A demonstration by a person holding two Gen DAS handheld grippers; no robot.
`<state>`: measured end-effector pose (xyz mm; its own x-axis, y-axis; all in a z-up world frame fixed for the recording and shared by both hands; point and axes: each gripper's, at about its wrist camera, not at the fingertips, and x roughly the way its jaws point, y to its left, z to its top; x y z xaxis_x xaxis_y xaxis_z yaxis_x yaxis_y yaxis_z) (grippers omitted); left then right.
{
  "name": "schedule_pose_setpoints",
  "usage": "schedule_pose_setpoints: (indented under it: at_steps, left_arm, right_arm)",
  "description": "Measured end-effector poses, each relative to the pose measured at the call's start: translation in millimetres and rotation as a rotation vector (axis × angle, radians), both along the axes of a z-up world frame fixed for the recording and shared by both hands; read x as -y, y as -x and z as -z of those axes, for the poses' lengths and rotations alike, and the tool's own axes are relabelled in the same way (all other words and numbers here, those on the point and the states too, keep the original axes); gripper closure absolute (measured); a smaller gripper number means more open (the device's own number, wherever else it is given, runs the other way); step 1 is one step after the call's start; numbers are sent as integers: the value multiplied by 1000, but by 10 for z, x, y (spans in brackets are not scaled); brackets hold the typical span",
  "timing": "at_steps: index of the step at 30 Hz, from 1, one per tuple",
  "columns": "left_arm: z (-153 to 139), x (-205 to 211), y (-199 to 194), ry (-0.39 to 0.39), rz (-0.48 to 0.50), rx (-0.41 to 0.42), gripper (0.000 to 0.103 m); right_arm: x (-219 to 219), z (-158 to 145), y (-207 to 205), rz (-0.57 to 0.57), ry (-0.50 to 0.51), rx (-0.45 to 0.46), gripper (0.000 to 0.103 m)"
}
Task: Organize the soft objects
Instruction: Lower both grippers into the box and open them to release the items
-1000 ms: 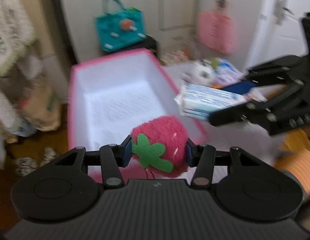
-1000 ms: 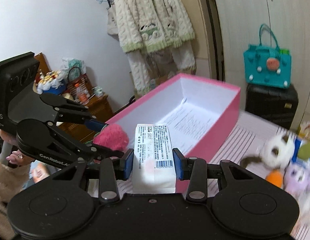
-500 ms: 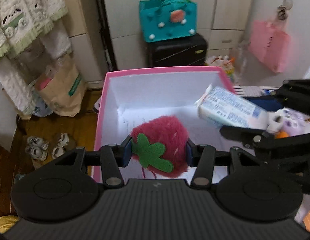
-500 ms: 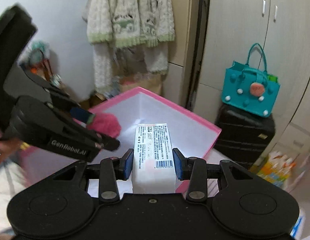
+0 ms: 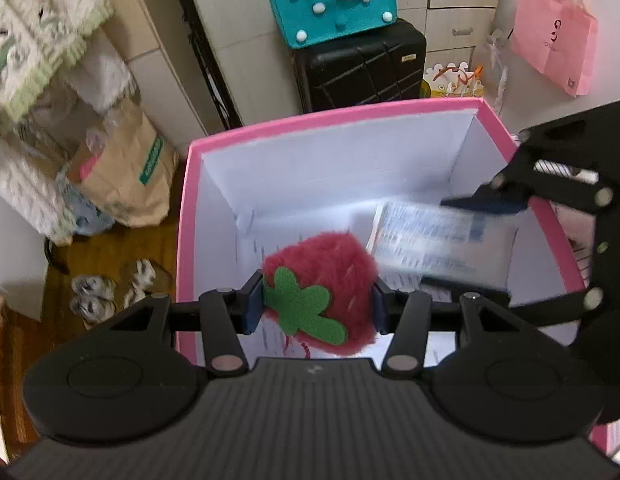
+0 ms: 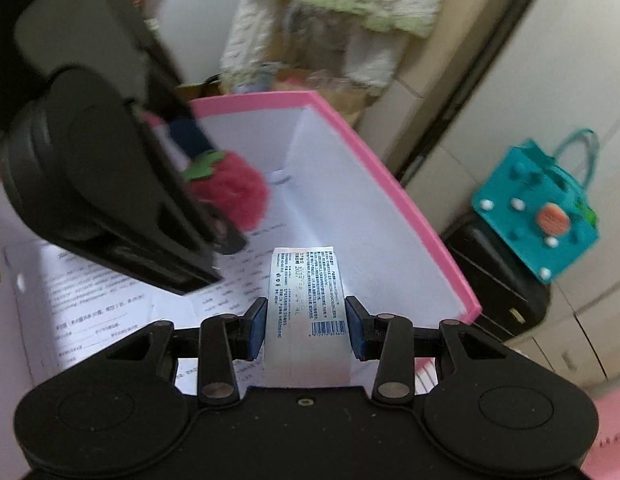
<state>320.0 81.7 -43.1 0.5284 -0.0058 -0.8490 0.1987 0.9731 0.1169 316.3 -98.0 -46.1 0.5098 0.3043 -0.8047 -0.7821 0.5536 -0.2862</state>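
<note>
My left gripper (image 5: 316,304) is shut on a red plush strawberry (image 5: 322,280) with a green felt leaf, held over the inside of a pink box (image 5: 330,120) with white walls. My right gripper (image 6: 306,324) is shut on a white tissue pack (image 6: 306,300) with printed text and a barcode, also held inside the box (image 6: 390,184). In the left wrist view the right gripper (image 5: 470,240) comes in from the right with the tissue pack (image 5: 438,240) beside the strawberry. In the right wrist view the left gripper (image 6: 214,200) and strawberry (image 6: 234,192) sit at upper left.
Printed paper sheets (image 6: 110,300) line the box floor. Behind the box stand a black suitcase (image 5: 362,68) with a teal bag (image 5: 334,0) on top, a pink paper bag (image 5: 554,40) at right, and a brown paper bag (image 5: 126,176) at left. Slippers (image 5: 110,284) lie on the wooden floor.
Both grippers have moved forward and down over the pink box, still holding the strawberry and the tissue pack. The right gripper has rolled and now sits close beside the left one.
</note>
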Motion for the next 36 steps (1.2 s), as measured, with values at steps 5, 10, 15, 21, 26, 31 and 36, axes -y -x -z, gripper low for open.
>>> schedule_pose_setpoints:
  at_steps: [5, 10, 15, 21, 26, 31, 36]
  left_arm:
    - [12, 17, -105, -14, 0, 11, 53]
    - [100, -23, -222, -1, -9, -12, 53]
    - [100, -31, -206, 4, 8, -7, 54]
    - [116, 3, -219, -5, 18, 8, 52]
    - [114, -9, -226, -8, 3, 22, 48]
    - [99, 68, -134, -52, 59, 5, 40]
    - [-15, 69, 20, -91, 90, 36, 40]
  right_arm:
    - [-100, 82, -114, -67, 64, -15, 58]
    - [-127, 152, -198, -80, 67, -9, 48]
    - [-35, 80, -57, -65, 43, 102, 46]
    - [238, -200, 299, -26, -101, 149, 40]
    - [284, -248, 594, 6, -158, 106, 38]
    - [379, -301, 641, 88, -245, 47, 38]
    - [461, -313, 715, 113, -293, -20, 38]
